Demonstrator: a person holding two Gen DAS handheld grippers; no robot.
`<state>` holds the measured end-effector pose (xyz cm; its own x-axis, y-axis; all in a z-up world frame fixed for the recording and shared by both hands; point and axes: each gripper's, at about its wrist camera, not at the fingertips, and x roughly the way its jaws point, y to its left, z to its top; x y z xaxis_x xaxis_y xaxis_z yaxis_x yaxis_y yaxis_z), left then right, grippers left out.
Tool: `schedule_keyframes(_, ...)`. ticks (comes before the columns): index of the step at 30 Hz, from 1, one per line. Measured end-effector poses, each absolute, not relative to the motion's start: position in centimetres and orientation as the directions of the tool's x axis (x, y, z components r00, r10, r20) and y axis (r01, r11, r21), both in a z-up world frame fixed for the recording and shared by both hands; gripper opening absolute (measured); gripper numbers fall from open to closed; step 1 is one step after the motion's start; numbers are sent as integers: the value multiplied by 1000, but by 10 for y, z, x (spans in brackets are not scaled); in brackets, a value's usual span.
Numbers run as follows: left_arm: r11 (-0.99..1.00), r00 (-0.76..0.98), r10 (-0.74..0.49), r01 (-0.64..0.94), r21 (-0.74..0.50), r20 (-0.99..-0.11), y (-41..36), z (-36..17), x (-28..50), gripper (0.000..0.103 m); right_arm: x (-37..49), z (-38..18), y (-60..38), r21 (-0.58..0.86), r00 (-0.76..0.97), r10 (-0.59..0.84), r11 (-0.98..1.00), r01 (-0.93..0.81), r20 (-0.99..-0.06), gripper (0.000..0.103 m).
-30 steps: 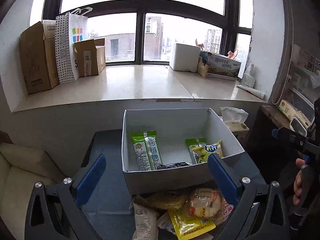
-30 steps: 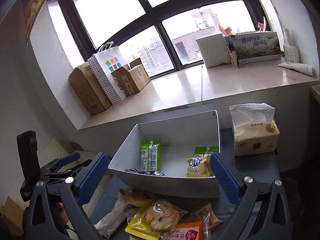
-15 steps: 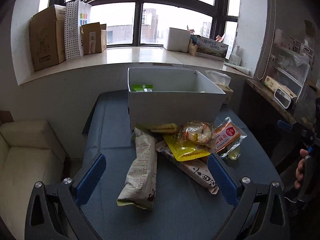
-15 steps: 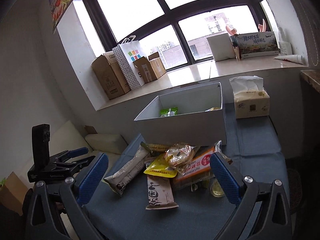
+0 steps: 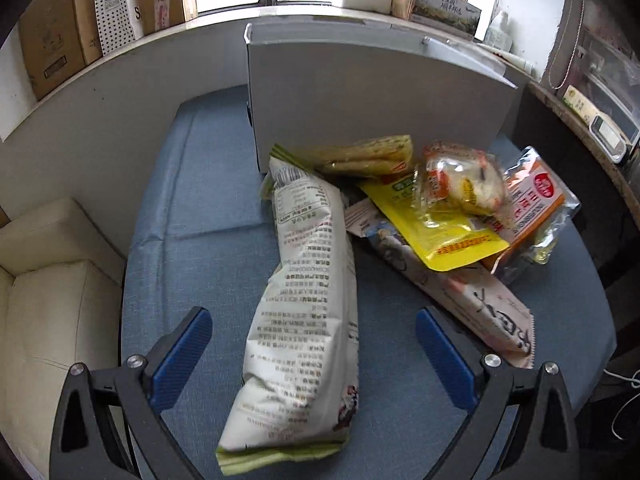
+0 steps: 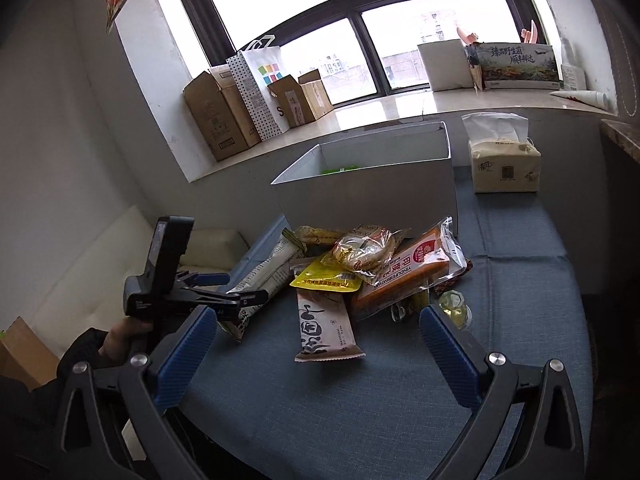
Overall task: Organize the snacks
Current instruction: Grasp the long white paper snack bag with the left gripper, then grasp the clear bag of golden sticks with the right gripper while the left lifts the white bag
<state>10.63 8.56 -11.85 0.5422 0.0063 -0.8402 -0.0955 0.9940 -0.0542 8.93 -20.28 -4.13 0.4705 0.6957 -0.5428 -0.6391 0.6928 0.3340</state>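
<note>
The white box (image 6: 368, 196) sits on the blue table (image 6: 520, 300); only the right view shows green inside. Snacks lie heaped in front of it. The long white bag (image 5: 308, 300) lies between the left gripper's (image 5: 314, 348) spread fingers. The right gripper (image 6: 316, 348) is spread, empty. The tissue pack (image 6: 504, 160) shows only there.

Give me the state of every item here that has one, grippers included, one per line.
Left gripper: open, straddling the long white packet, not gripping.
Right gripper: open, empty.
White box: open-topped, upright.
Long white packet: lying flat on the table.
Yellow pouch: sealed, lying in the pile.
Tissue pack: opened, tissue sticking out.
</note>
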Motion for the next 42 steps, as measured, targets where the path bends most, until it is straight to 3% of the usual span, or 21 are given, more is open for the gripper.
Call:
schedule_keyframes(2,994,526,38,-106,-21,-850,87,-127,115,102,89,-44,-201,328,460,690,693,-642,-559,103)
schedule_keyframes(3,994,524,45,-107,-14,-850,88,-129,117,89,89,-45,-200,323,457,685,695,-642,-567,103)
schedule_keyframes(4,994,519,46,-111,-13,-854,89,-131,118,64,88,-47,-200,318,456,682,697,-643,-572,103)
schedule_keyframes(5,993,509,24,-110,-37,-861,90,-133,119,56,87,-48,-199,314,454,678,698,-644,-577,103)
schedule_keyframes(10,993,497,44,-120,-18,-867,88,-131,115,44,88,-55,-196,313,439,672,698,-644,-597,103)
schedule_keyframes(19,979,577,30,-180,-91,-816,103,-98,60,43,94,-61,-172,238,435,653,685,-688,-620,103)
schedule_keyframes(28,954,665,38,-247,-171,-746,119,-65,-4,43,132,-54,-85,-71,532,615,613,-787,-582,103)
schedule_keyframes(37,941,694,41,-270,-206,-719,122,-55,-24,43,194,-92,16,-305,546,439,507,-806,-714,103)
schedule_keyframes(40,939,697,35,-268,-215,-716,124,-54,-28,43,211,-107,35,-310,528,384,500,-808,-757,103)
schedule_keyframes(41,938,696,35,-270,-216,-717,124,-54,-28,43,216,-112,38,-294,507,369,500,-815,-779,100)
schedule_keyframes(42,937,698,34,-270,-220,-715,125,-54,-28,43,220,-117,41,-284,492,357,499,-819,-794,87)
